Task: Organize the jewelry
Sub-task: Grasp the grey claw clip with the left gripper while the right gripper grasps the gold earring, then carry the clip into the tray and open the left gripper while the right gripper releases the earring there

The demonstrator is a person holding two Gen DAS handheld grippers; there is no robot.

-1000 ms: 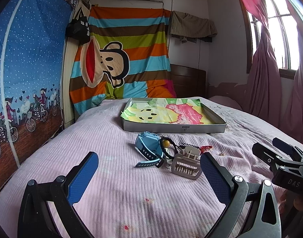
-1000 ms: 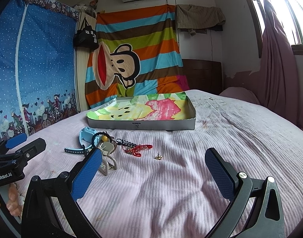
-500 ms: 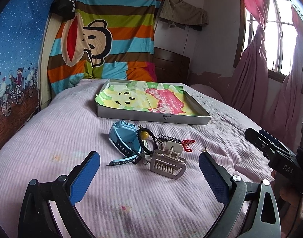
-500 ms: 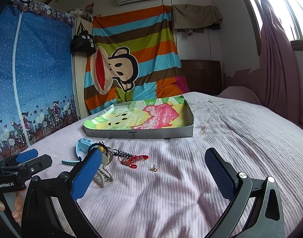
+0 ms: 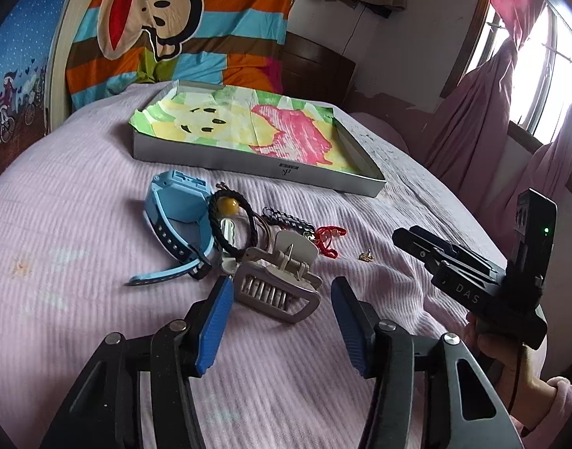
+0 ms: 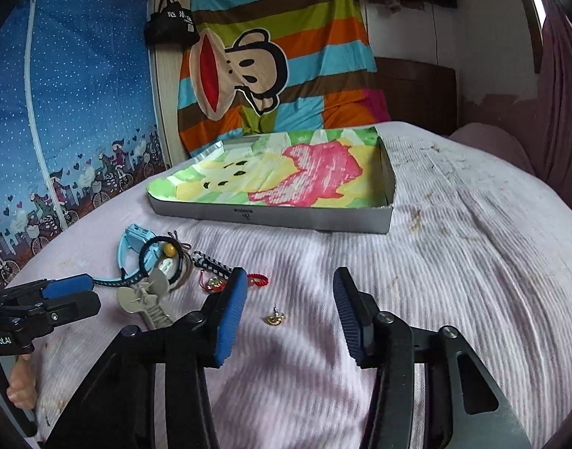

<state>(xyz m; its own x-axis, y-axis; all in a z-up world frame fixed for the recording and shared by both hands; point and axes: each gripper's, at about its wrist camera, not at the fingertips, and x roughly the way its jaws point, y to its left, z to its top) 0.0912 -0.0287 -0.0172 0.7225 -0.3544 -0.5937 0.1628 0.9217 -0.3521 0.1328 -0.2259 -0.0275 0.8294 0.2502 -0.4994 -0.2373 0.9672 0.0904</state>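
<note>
Here the jewelry lay on the bed just before the tray: a hair clip between the closing left tongs, untouched, and a small earring between the closing right tongs, also untouched. Each should probably close squarely and low (the earring looked tiny), then lift slowly toward the tray.

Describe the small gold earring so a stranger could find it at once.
Start at the tray on the pink bed. In front of it lies a clutter of accessories; the earring sits alone on bare sheet to their right, just past the red cord. It is the smallest piece, gold, touching nothing.
</note>
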